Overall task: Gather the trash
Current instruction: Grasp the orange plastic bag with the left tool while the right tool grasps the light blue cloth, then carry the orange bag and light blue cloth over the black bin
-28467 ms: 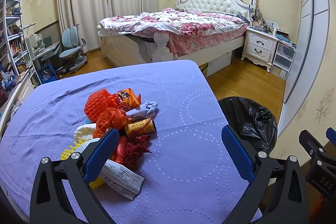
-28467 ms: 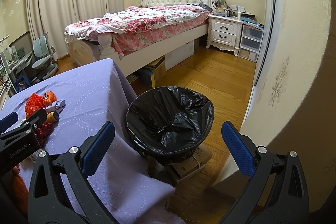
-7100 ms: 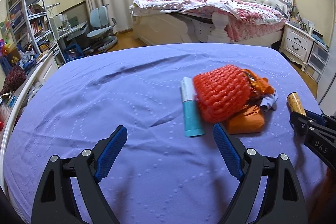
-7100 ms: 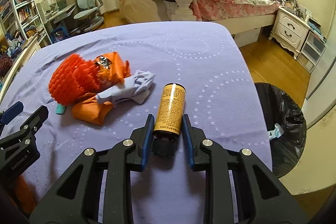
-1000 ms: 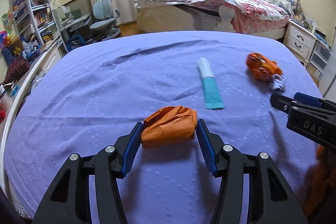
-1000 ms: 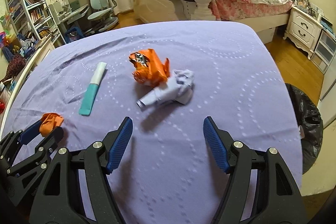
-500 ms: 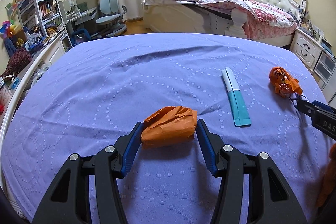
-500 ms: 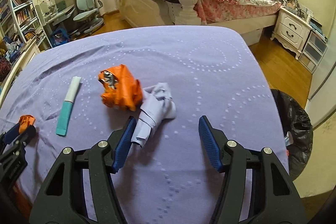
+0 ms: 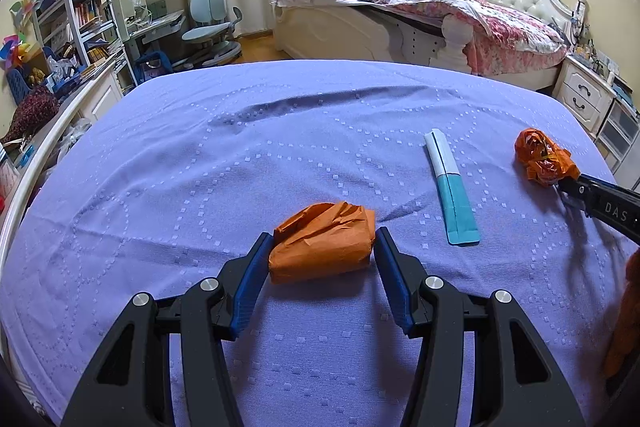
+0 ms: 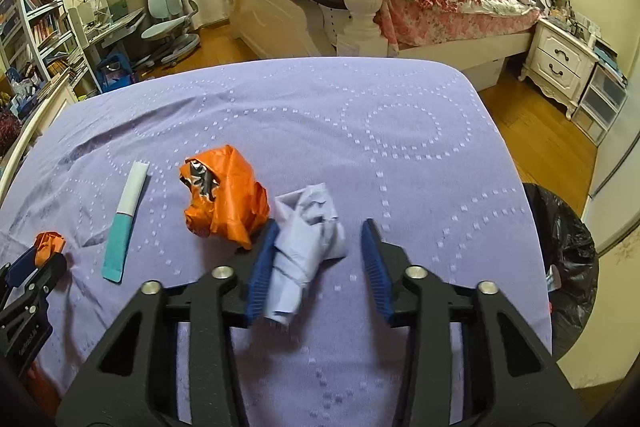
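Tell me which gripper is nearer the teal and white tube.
Left. The left gripper, clamping an orange wad, sits just beside the tube; the right gripper is farther off, closing around blue paper.

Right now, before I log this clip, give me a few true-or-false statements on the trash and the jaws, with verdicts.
1. The left gripper has its jaws shut on an orange paper wad. True.
2. The light blue crumpled paper sits clear outside the right gripper. False: it lies between the jaws, which are closing; only the left pad touches it.
3. The teal and white tube stands upright. False: it lies flat on the purple tablecloth.
4. The crumpled orange wrapper lies beside the light blue crumpled paper. True.
5. The black-bagged trash bin stands on the table. False: it stands off the table's right edge.
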The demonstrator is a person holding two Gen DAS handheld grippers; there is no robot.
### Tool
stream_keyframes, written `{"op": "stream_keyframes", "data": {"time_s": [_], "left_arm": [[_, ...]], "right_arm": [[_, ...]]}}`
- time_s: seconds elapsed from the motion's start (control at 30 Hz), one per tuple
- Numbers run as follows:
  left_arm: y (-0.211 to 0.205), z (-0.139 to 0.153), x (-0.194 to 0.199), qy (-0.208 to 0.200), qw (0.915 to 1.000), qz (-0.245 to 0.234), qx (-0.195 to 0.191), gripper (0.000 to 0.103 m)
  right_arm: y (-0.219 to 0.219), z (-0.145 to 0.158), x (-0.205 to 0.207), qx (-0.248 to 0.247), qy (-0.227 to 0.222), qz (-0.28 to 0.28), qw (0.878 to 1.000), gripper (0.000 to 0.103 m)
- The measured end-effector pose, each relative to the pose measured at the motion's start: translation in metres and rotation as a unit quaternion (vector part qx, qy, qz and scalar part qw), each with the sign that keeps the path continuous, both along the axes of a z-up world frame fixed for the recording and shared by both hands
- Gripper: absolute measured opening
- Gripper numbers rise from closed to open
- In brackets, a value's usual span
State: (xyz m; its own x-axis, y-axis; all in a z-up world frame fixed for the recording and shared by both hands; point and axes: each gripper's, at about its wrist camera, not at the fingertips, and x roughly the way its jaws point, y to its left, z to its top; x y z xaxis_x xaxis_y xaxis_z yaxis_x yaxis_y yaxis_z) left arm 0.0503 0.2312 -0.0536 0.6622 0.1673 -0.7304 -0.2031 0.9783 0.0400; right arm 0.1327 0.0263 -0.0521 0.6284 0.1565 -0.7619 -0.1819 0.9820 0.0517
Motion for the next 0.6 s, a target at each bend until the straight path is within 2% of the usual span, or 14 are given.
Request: {"op": "stream_keyframes", "data": {"time_s": [0.27,0.6], "left_arm": [[-0.005,0.003,-0.001,-0.006,0.9999,-0.005,0.011,0.054],[-0.030,0.008,-0.018,-0.021,0.9995,-0.022,-0.004,0.054]], "right_arm": [[-0.014,0.002,-0.015,-0.009,-0.009,-0.002,1.000,0.033],[-0.048,0.008,-0.048,0.014,-0.017,-0.013,1.000,0.033]]}}
